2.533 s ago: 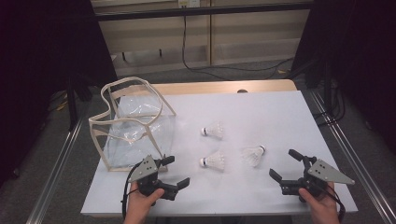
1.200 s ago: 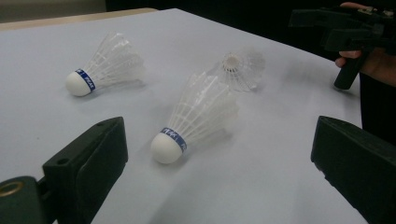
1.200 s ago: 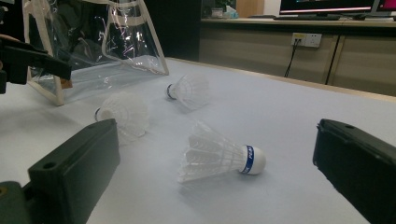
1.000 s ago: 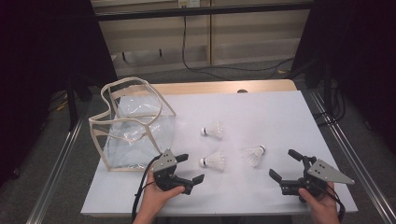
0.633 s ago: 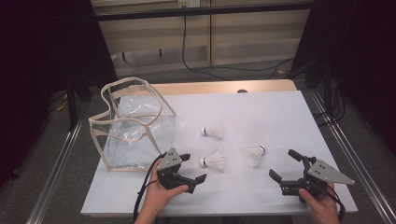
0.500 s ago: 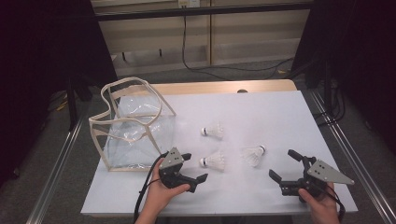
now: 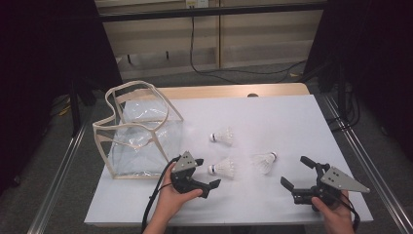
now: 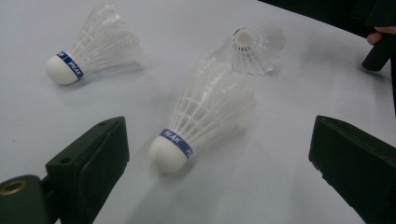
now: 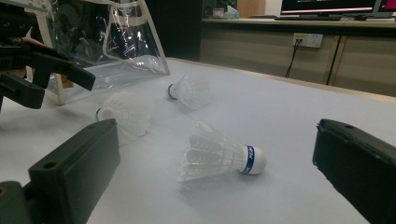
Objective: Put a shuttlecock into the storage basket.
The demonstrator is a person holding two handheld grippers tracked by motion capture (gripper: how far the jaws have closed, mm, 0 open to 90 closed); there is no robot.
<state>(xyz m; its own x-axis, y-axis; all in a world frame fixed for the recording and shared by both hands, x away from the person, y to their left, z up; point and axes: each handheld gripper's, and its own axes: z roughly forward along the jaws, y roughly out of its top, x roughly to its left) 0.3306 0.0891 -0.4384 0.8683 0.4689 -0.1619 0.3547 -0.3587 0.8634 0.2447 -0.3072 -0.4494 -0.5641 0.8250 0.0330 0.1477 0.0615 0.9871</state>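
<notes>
My left gripper (image 7: 203, 176), jaws wide and empty, lines up on the middle shuttlecock (image 7: 223, 168) lying just ahead on the table (image 7: 292, 122), cork toward me; closing on the feathers, I judge, could crush them or flick it away.

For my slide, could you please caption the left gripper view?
Open left claw lined up on the nearest white feathered shuttlecock with a blue band, lying on the white table.
</notes>
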